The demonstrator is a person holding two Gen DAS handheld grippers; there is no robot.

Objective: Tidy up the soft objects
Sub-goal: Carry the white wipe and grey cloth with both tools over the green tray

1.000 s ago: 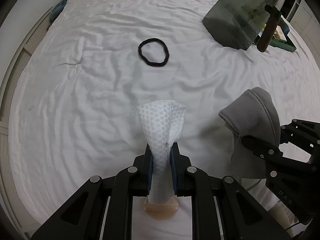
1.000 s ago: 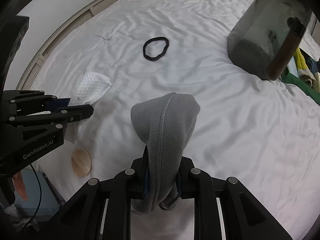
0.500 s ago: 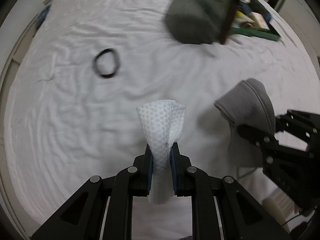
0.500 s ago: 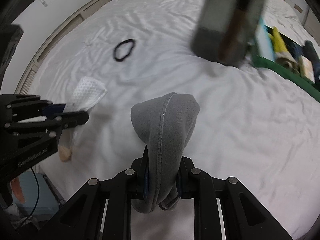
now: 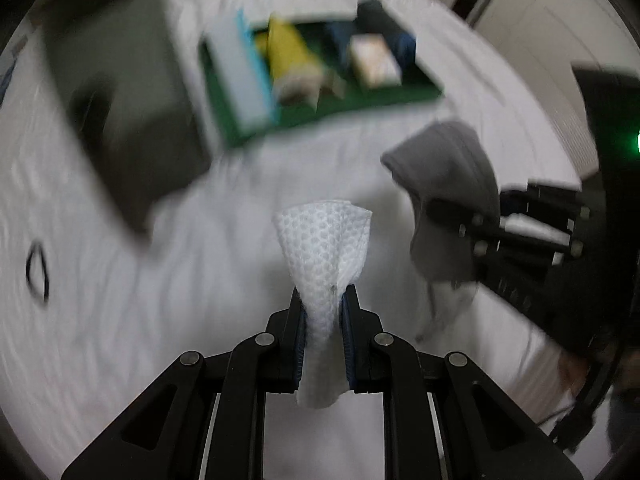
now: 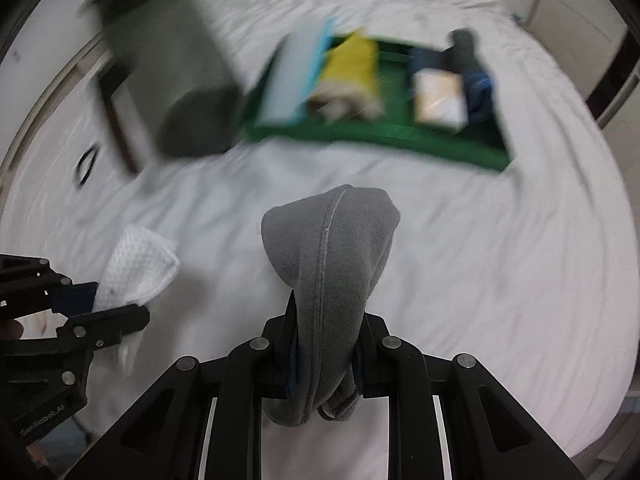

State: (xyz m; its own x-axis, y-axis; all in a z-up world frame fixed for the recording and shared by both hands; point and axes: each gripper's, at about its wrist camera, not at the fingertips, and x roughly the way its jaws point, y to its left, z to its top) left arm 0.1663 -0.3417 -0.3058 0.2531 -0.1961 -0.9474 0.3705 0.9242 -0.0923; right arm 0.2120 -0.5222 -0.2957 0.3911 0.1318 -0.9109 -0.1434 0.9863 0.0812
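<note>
My left gripper (image 5: 323, 300) is shut on a white waffle-textured cloth (image 5: 323, 248), which fans out above the fingers over the bed. My right gripper (image 6: 325, 312) is shut on a folded grey fleece cloth (image 6: 332, 248) that stands up between its jaws. In the left wrist view the grey cloth (image 5: 444, 176) and right gripper show at the right. In the right wrist view the white cloth (image 6: 136, 266) and left gripper (image 6: 116, 312) sit at the lower left. A green tray (image 6: 360, 132) holding folded soft items lies ahead on the bed, blurred.
A white rumpled bedsheet (image 6: 480, 240) fills both views. A dark grey bin with a brown handle (image 6: 172, 80) stands left of the green tray (image 5: 400, 96). A black hair band (image 5: 37, 272) lies far left on the sheet. Wall and cabinet doors show at the right.
Both grippers have swung sideways across the bed with their cloths still held. The green tray has come to the centre of view, and the bin and hair band have slid off to the left.
</note>
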